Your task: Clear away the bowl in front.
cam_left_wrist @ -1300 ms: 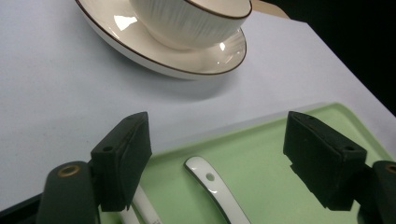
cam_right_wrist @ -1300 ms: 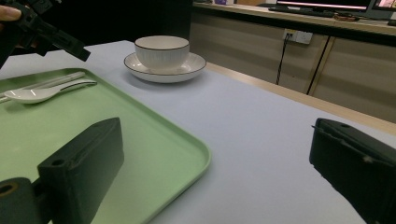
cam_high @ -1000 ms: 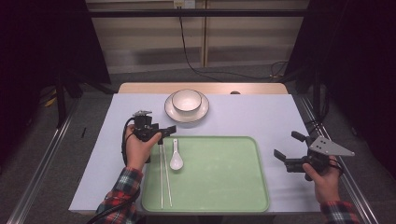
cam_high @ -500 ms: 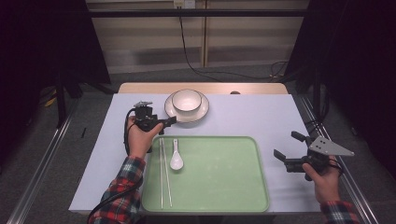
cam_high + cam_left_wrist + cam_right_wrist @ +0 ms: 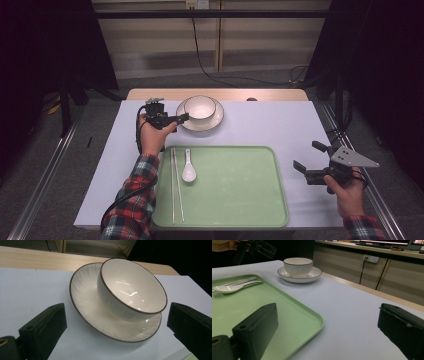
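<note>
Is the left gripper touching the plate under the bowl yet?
Apart. In the left gripper view, the left gripper stands open, its fingers flanking the plate and bowl, with bare tablecloth between both fingers and the rim.

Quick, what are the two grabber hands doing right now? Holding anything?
Left gripper: open, jaws just widened, holding nothing, pointing at the bowl on its plate.
Right gripper: open, holding nothing, beside the green tray.

Nothing here can be read: no lettering, label, brand or number on the bowl (image 5: 132, 290), the plate (image 5: 110, 322) or the green tray (image 5: 235, 190); the far screens (image 5: 387, 242) in the right gripper view look too blurred to make out
</note>
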The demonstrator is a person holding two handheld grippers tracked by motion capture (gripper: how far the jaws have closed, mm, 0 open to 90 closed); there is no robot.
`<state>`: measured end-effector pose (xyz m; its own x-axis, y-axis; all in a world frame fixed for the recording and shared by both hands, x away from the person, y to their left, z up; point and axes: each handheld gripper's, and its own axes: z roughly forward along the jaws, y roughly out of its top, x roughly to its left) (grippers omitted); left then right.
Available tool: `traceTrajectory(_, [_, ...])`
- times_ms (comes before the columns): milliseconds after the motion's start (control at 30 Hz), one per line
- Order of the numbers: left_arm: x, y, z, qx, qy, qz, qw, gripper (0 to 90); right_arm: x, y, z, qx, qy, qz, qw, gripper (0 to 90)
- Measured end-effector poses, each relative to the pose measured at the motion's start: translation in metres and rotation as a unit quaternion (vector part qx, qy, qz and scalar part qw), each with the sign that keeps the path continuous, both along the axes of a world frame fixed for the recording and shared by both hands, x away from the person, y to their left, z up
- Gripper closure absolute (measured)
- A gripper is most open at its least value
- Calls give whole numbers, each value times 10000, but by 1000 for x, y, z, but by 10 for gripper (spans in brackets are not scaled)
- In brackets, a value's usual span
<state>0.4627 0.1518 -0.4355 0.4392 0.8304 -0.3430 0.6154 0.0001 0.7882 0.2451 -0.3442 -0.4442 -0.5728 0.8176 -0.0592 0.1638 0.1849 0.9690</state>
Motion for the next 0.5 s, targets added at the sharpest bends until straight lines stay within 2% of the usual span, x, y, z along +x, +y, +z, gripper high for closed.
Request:
traceTrajectory(167, [12,-4,1,99,22,52,9999,25,0,0,0,-3,16,-14,10000,22])
traceTrajectory(500, [32,-11,-1,187,39,360,9992,46,0,-1,0,7,17,-1,10000,23])
